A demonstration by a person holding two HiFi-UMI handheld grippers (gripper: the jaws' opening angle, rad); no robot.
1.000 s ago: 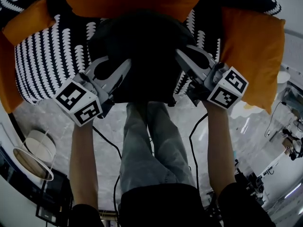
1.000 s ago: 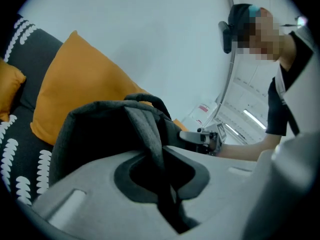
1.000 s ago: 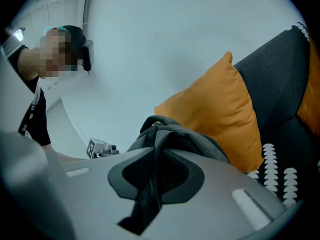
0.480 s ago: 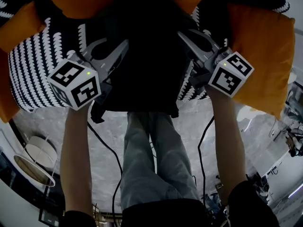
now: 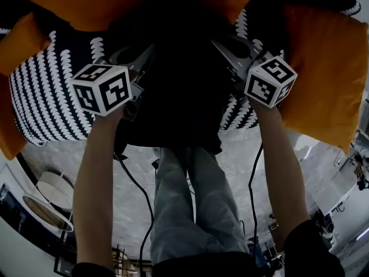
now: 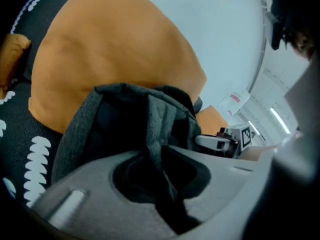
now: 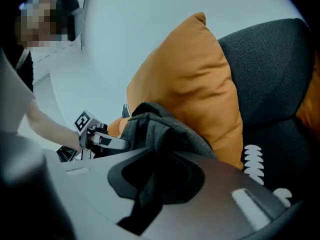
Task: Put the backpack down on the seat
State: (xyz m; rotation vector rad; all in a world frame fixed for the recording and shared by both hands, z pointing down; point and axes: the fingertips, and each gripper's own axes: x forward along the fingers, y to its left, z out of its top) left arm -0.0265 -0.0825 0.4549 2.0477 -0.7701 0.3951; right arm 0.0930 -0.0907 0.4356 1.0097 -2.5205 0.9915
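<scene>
A dark grey backpack (image 5: 184,91) hangs between my two grippers over the sofa seat (image 5: 52,97), which has a black cover with white marks. Its lower edge reaches past the seat's front. My left gripper (image 5: 147,53) grips a fold of backpack fabric (image 6: 125,129); its jaws are opening, and the fold still runs pinched through them (image 6: 162,189). My right gripper (image 5: 222,45) is shut on another fold of the backpack (image 7: 160,129), which passes between its jaws (image 7: 145,199). Each gripper view shows the other gripper across the bag.
Orange cushions stand behind the backpack (image 5: 144,2) and at the right end of the sofa (image 5: 323,68); another lies at the left (image 5: 17,42). The person's legs (image 5: 196,201) and black cables (image 5: 138,189) are on the pale floor in front. A round white stool (image 5: 49,195) stands lower left.
Both grippers and the backpack have moved forward toward the back cushion, further over the seat. The marker cubes have tipped so more of their top faces show.
</scene>
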